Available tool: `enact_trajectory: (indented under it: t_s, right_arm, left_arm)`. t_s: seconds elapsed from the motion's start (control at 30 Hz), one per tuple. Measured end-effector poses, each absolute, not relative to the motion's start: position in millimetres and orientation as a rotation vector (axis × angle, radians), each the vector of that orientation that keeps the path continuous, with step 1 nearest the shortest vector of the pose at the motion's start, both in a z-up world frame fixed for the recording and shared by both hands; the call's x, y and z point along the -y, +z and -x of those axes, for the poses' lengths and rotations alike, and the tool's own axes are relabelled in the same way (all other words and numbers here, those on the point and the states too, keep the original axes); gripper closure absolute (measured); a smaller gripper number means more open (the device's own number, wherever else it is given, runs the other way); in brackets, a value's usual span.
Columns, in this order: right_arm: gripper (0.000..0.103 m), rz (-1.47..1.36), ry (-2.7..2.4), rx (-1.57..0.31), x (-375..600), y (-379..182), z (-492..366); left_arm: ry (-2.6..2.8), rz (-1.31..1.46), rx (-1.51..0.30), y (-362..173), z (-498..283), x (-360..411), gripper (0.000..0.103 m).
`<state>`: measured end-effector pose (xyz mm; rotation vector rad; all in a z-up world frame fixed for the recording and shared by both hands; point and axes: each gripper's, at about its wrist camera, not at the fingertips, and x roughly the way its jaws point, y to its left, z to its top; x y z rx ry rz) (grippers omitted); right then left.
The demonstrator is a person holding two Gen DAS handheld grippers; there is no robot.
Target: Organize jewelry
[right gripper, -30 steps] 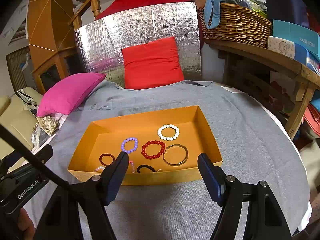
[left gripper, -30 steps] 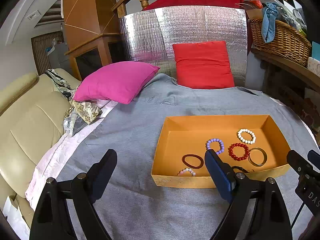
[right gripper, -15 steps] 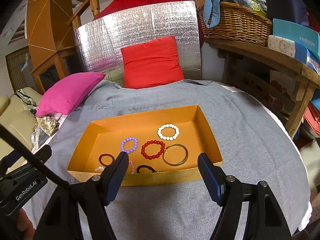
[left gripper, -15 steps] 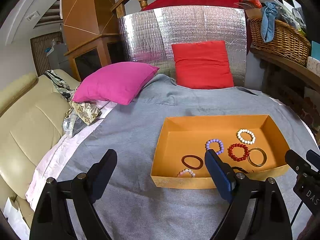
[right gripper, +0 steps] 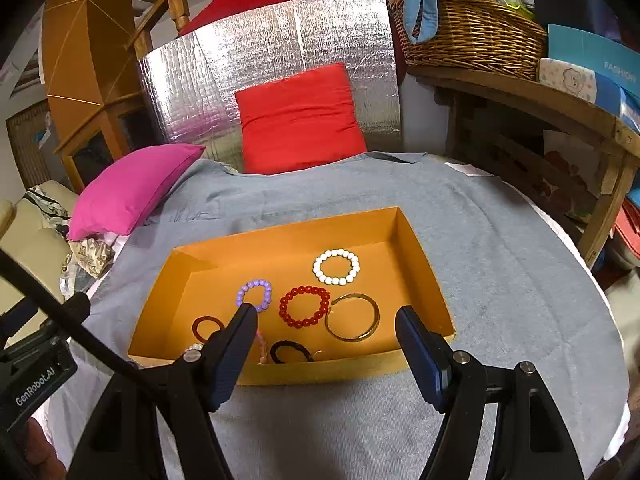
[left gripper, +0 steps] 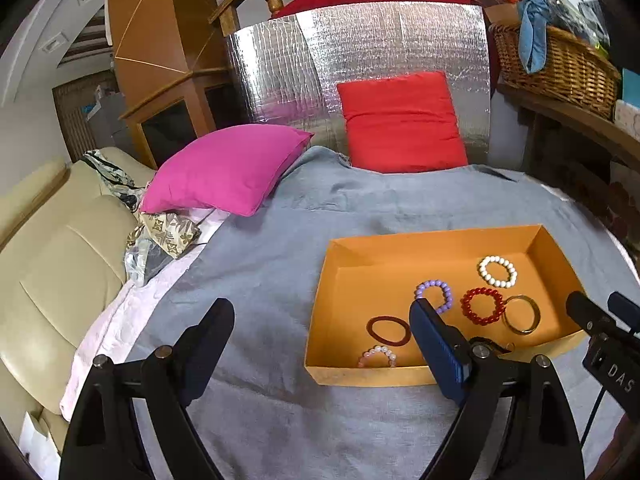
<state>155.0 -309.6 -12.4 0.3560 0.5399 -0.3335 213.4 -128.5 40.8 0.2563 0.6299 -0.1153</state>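
An orange box (right gripper: 424,280) sits on the grey cloth and shows in the left wrist view too (left gripper: 320,320). In it lie a white bead bracelet (right gripper: 336,267), a red bead bracelet (right gripper: 305,306), a purple bead bracelet (right gripper: 255,292), a gold bangle (right gripper: 352,317), a dark red hair tie (right gripper: 205,326), a black hair tie (right gripper: 291,352) and a pink bead bracelet (left gripper: 378,354). My right gripper (right gripper: 326,354) is open and empty above the box's near wall. My left gripper (left gripper: 320,344) is open and empty, over the box's left end.
A pink cushion (left gripper: 224,168) and a red cushion (left gripper: 400,120) lie at the back of the cloth before a silver foil panel (right gripper: 272,64). A wicker basket (right gripper: 472,36) stands on a wooden shelf at right. A beige sofa (left gripper: 52,256) is at left.
Both views have shifted only slightly. The jewelry has not moved and both grippers stay open.
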Motion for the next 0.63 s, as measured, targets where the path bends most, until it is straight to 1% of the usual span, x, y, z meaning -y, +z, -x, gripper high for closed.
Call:
enact_trajectory:
  t_s: [0.27, 0.63]
  right_arm:
    - [0.028, -0.358, -0.332, -0.552, 308, -15, -169]
    - [0.028, -0.348, -0.335, -0.579, 310, -26, -181]
  left_arm:
    - [-0.122, -0.3, -0.621, 40, -224, 132, 0.013]
    - [-0.16, -0.249, -0.661, 24, -231, 123, 0.013]
